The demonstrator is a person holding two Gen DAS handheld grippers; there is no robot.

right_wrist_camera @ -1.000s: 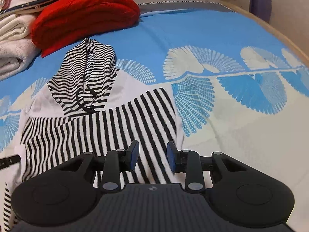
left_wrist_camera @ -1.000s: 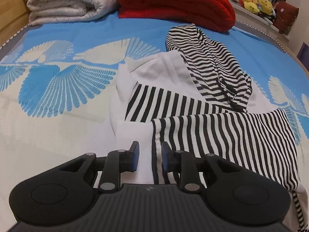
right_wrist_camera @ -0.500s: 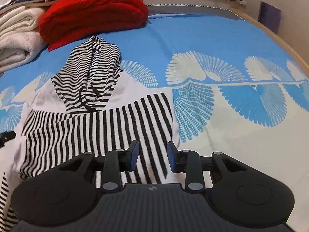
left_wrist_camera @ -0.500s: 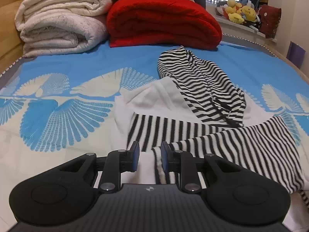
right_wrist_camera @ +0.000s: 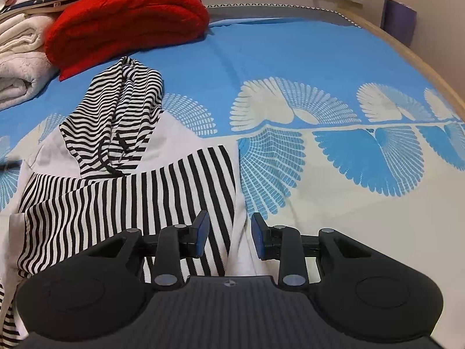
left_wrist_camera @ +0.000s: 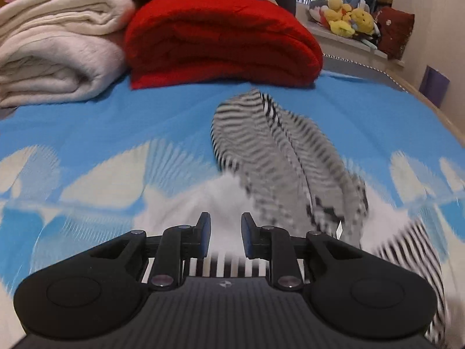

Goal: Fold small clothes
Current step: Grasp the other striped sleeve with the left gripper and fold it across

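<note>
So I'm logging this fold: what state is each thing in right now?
Hoodie: flat on the bed, sleeves folded across, hood out.
Red blanket: folded.
White blankets: folded, stacked.
Left hand-held gripper: open, holding nothing.
Right hand-held gripper: open, over the hoodie's edge.

Striped hoodie (right_wrist_camera: 125, 192) flat on bedspread (right_wrist_camera: 290, 58)

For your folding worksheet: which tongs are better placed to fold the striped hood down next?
Probably the left tongs: in their view the striped hood lies straight ahead. The right tongs sit at the hoodie's side edge, with the hood far off to their left.
</note>
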